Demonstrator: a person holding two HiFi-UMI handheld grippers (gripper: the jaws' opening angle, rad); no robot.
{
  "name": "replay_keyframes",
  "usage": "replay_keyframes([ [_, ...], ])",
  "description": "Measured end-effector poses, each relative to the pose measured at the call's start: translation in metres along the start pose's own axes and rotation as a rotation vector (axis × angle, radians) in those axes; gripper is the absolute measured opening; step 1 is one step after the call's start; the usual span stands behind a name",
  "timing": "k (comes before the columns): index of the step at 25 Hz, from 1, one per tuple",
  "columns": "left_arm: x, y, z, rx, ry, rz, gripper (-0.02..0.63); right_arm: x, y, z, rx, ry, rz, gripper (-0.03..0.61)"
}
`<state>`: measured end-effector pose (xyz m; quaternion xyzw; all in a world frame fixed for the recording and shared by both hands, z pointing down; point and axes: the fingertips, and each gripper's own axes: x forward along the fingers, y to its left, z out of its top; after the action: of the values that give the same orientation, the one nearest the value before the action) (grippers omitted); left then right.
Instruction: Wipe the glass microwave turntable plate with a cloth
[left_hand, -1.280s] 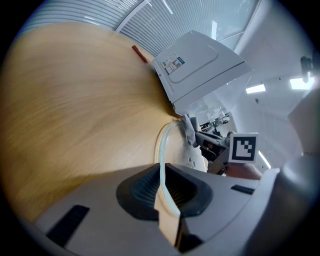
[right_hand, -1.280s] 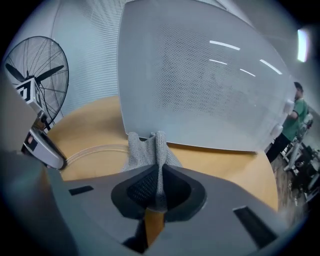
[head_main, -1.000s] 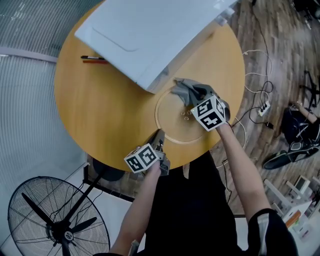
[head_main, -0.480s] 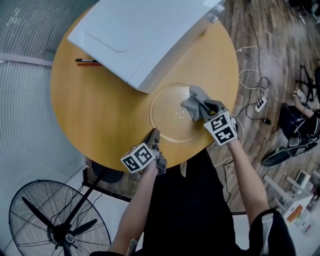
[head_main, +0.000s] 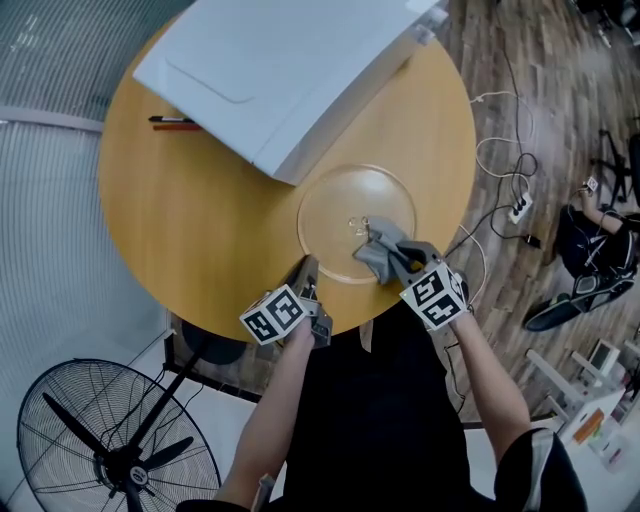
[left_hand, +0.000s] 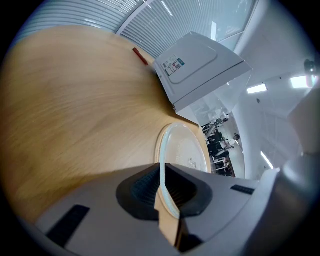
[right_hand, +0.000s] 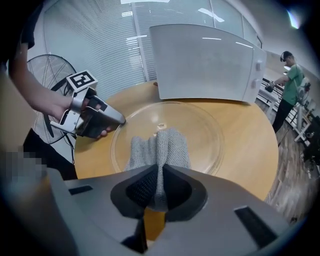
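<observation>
The clear glass turntable plate (head_main: 350, 205) lies flat on the round wooden table (head_main: 200, 220), near its front edge. My left gripper (head_main: 306, 283) is shut on the plate's near-left rim (left_hand: 163, 172), the glass edge squeezed between its pads. My right gripper (head_main: 398, 258) is shut on a grey cloth (head_main: 380, 250), which rests on the plate's near-right part. In the right gripper view the cloth (right_hand: 159, 150) drapes forward from the jaws onto the plate (right_hand: 200, 125), with the left gripper (right_hand: 117, 119) at the plate's left edge.
A white microwave (head_main: 280, 70) stands at the back of the table, close behind the plate. A red pen (head_main: 175, 124) lies at the far left. A floor fan (head_main: 110, 440) stands below the table's edge. Cables and a power strip (head_main: 518, 210) are on the floor at the right.
My right gripper has dragged the cloth over the plate, from its far edge by the microwave round the right side to the near-right rim. The left gripper has kept its hold.
</observation>
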<state>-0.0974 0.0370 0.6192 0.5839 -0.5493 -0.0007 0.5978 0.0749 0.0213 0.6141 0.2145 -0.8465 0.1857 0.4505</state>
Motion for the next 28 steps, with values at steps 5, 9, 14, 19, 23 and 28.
replay_keyframes([
  [5, 0.000, 0.001, 0.000, -0.004, 0.001, -0.003, 0.026, 0.009, 0.038, 0.002, -0.049, 0.007, 0.092, 0.040],
  [9, 0.000, 0.000, 0.001, -0.009, 0.002, -0.008, 0.026, 0.020, 0.059, 0.012, -0.034, 0.009, 0.149, 0.040],
  [14, 0.000, 0.001, 0.001, -0.011, 0.002, -0.013, 0.025, 0.034, 0.076, 0.034, -0.058, -0.019, 0.166, 0.038],
  [19, -0.001, 0.000, 0.000, -0.014, 0.006, -0.017, 0.025, 0.047, 0.082, 0.055, -0.094, -0.042, 0.179, 0.037],
  [23, 0.000, 0.001, 0.000, -0.016, 0.007, -0.017, 0.025, 0.056, 0.080, 0.072, -0.115, -0.064, 0.182, 0.037],
  [28, -0.001, 0.001, 0.001, -0.013, 0.004, -0.015, 0.025, 0.069, 0.072, 0.096, -0.154, -0.098, 0.152, 0.035],
])
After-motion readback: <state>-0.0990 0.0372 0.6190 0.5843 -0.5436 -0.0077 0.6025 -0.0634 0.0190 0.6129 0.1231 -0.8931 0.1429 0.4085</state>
